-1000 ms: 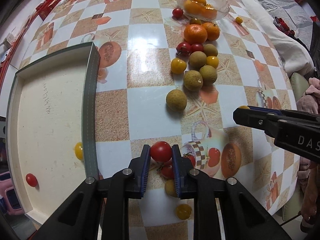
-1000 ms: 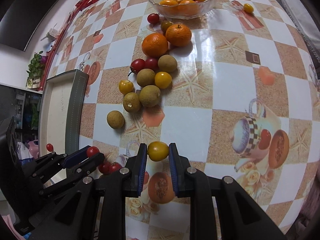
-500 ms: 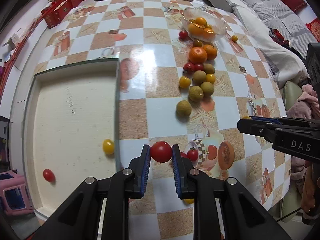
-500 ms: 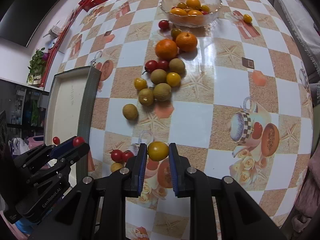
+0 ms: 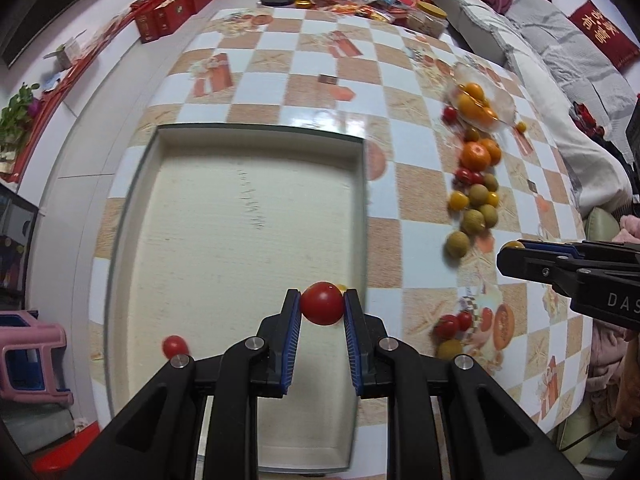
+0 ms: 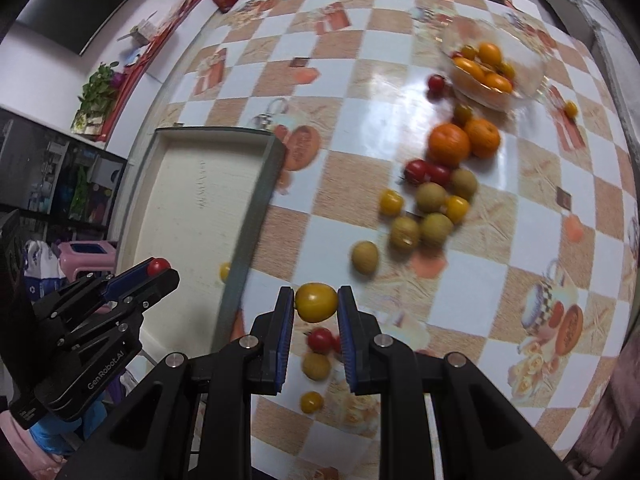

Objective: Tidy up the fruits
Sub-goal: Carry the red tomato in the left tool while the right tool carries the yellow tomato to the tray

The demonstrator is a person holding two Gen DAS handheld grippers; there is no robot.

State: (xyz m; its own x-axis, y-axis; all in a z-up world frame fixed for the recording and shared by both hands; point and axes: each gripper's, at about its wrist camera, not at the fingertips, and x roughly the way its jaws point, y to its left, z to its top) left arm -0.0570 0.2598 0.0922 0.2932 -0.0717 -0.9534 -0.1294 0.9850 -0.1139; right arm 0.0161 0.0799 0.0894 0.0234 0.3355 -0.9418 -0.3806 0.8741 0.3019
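Left gripper (image 5: 322, 307), fingers clamped on a red tomato (image 5: 322, 303), hangs over the tray (image 5: 240, 216); right gripper (image 6: 316, 303) pinches a yellow tomato (image 6: 316, 302) above the bench (image 6: 360, 80). Tray holds two small fruits; most fruit (image 6: 424, 208) beyond remains unsorted.

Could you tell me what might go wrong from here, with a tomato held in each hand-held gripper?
The red tomato sits at the very tips of the left hand-held gripper, so it could slip or get squashed. Released from this height, it might roll across the tray. The yellow tomato hangs beyond the tray's rim.
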